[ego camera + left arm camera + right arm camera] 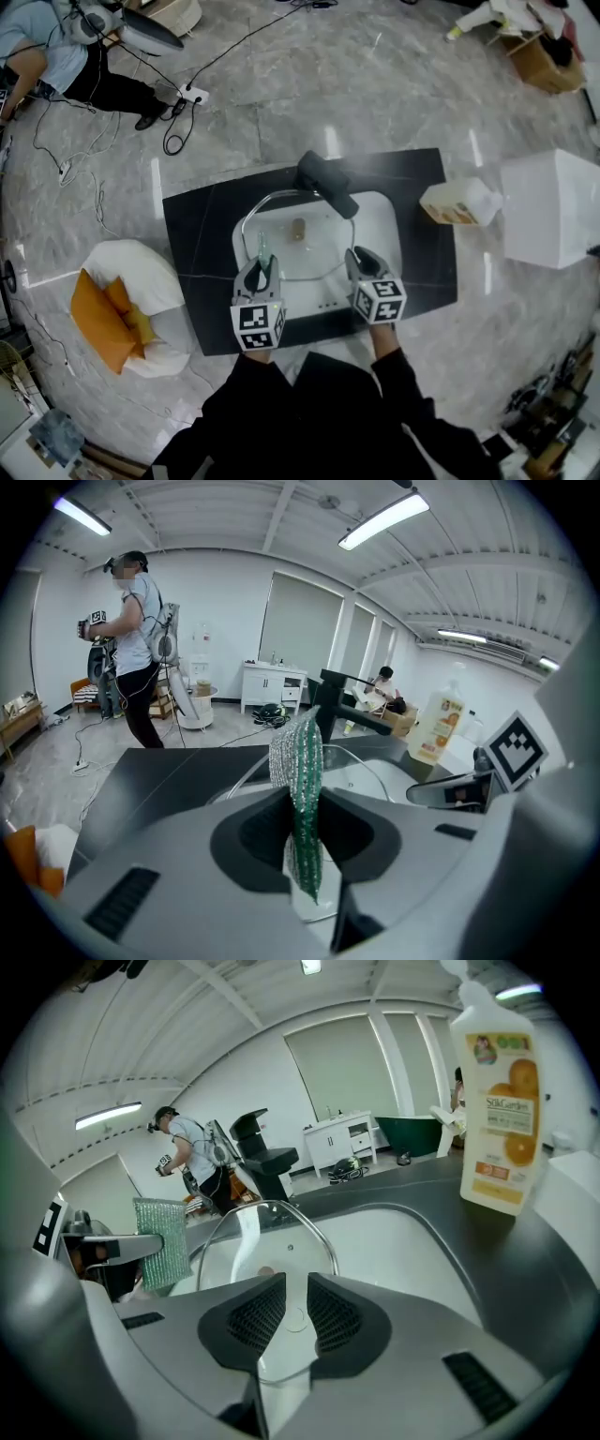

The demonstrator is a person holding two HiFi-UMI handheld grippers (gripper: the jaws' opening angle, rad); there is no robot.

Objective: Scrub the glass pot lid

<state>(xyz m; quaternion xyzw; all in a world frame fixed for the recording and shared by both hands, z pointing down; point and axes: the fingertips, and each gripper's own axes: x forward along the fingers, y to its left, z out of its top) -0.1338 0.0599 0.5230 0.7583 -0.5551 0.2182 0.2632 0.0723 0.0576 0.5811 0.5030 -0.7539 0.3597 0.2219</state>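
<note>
Glass pot lid (298,246) stands tilted in the sink (392,214), toward its front edge, with my right gripper (292,1283) pinching its rim. My left gripper (305,801) clamps a green scouring pad (298,747) beside the lid. No suds show, so I judge the scrubbing is mostly ahead.

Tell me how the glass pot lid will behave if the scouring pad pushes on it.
The glass pot lid looks rigid, so it probably will not flex. The right gripper pinches only its smooth rim, so it may slip or pivot. Over the sink, it could crack if dropped.
</note>
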